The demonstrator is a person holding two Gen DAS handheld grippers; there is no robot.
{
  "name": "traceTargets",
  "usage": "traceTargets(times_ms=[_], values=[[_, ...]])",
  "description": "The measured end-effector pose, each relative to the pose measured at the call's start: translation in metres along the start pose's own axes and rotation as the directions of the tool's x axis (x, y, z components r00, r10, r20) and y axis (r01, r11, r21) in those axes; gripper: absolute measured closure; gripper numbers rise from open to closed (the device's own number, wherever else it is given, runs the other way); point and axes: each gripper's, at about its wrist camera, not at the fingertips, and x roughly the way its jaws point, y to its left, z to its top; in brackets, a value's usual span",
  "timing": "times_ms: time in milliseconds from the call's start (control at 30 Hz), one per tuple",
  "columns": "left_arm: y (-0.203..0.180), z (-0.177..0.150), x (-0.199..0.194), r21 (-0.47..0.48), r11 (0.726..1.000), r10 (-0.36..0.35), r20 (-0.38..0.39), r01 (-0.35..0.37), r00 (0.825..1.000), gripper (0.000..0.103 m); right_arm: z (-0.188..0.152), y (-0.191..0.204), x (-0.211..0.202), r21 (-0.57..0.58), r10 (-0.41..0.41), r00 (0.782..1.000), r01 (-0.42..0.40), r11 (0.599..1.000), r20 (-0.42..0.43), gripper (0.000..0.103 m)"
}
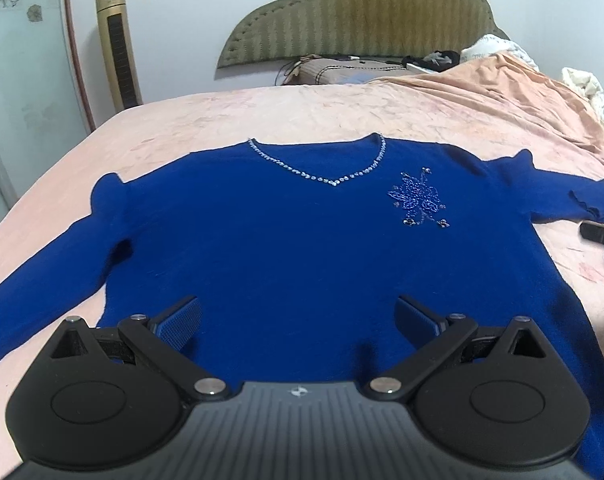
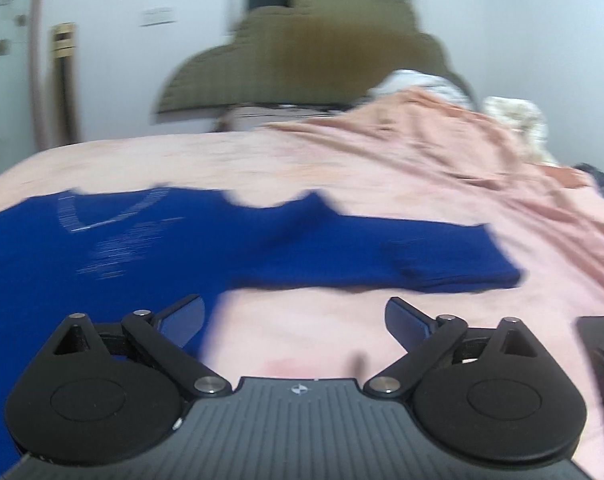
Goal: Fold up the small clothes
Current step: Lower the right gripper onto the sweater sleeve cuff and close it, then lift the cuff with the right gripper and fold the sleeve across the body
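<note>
Both black two-finger grippers have their jaws spread wide apart with nothing between them; the left gripper (image 1: 298, 320) hovers over the near hem of a royal-blue knitted sweater (image 1: 286, 240), its blue-padded fingertips (image 1: 180, 322) framing the lower middle of the garment; the right gripper (image 2: 294, 320) sits further right, its left fingertip over the sweater's right edge and its right fingertip over bare bedding.

The sweater lies flat, front side up, across a pale pink bed sheet (image 1: 302, 116); its V-shaped neckline, trimmed with a line of silver beads (image 1: 321, 176), points toward the near edge; a beaded flower decoration (image 1: 417, 200) sits on the chest to the right of the neckline; the left sleeve runs out toward the near left, and the right sleeve (image 2: 441, 252) stretches straight out to the right, its cuff resting on the sheet.

In the right wrist view the picture is blurred; the sweater (image 2: 82, 264) fills the left side and the sleeve crosses the middle.

At the far end stands an olive-green padded headboard with a scalloped top (image 1: 365, 16); a rumpled peach-coloured blanket (image 1: 501, 92) is heaped on the far right of the bed; a tall gold-coloured tower fan (image 1: 118, 44) stands against the white wall at the far left; a dark object (image 2: 599, 344), too blurred to identify, lies at the right edge near the right gripper.
</note>
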Motion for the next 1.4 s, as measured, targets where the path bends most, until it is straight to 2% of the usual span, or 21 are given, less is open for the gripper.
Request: traceTargets(times_ms=[167, 433, 533, 600, 633, 700, 733, 900, 1000, 1133, 1233, 1400], values=[[-0.007, 0.001, 0.007, 0.004, 0.999, -0.035, -0.022, 0.036, 0.999, 0.000, 0.010, -0.051, 0.046, 0.058, -0.137, 0.990, 0.138, 0.989, -0.023, 0.022], [-0.011, 0.000, 0.011, 0.052, 0.999, -0.014, -0.020, 0.015, 1.000, 0.000, 0.015, -0.068, 0.103, -0.016, -0.174, 0.979, 0.173, 0.985, -0.107, 0.032], [-0.008, 0.001, 0.014, 0.042, 0.999, -0.016, -0.030, 0.017, 0.999, 0.000, 0.018, -0.076, 0.107, 0.027, -0.166, 0.980, 0.170, 0.985, -0.114, 0.049], [-0.007, 0.002, 0.016, 0.036, 0.999, -0.017, -0.037, 0.018, 0.999, 0.000, 0.022, -0.088, 0.106, 0.099, -0.141, 0.983, 0.153, 0.983, -0.118, 0.066], [-0.006, 0.002, 0.017, 0.033, 0.999, -0.018, -0.040, 0.019, 0.999, 0.000, 0.023, -0.092, 0.105, 0.125, -0.142, 0.982, 0.158, 0.980, -0.123, 0.071], [-0.005, 0.001, 0.019, 0.026, 0.999, -0.026, -0.044, 0.027, 0.999, 0.000, 0.023, -0.099, 0.103, 0.141, -0.162, 0.979, 0.179, 0.974, -0.126, 0.094], [-0.004, 0.001, 0.019, 0.023, 0.999, -0.032, -0.047, 0.033, 0.998, 0.000, 0.024, -0.102, 0.102, 0.155, -0.163, 0.979, 0.182, 0.971, -0.124, 0.097], [-0.001, 0.003, 0.019, 0.022, 0.999, -0.025, -0.038, 0.025, 0.999, 0.000, 0.037, -0.112, 0.079, 0.282, -0.066, 0.996, 0.082, 0.956, -0.066, 0.097], [0.003, 0.005, 0.019, 0.011, 1.000, -0.018, -0.032, 0.019, 0.999, 0.000, 0.048, -0.112, 0.064, 0.380, 0.062, 0.998, -0.047, 0.924, -0.025, 0.097], [0.009, 0.007, 0.021, 0.003, 1.000, 0.011, -0.027, -0.011, 1.000, 0.000, 0.062, -0.095, 0.052, 0.431, 0.205, 0.979, -0.189, 0.883, 0.008, 0.097], [0.017, 0.008, 0.023, -0.018, 0.999, 0.029, -0.036, -0.030, 0.999, 0.000, 0.070, -0.073, 0.043, 0.419, 0.265, 0.964, -0.249, 0.873, 0.021, 0.097], [0.027, 0.007, 0.026, -0.044, 0.998, 0.043, -0.050, -0.045, 0.998, 0.000, 0.084, -0.035, 0.032, 0.389, 0.373, 0.927, -0.360, 0.848, 0.044, 0.097]])
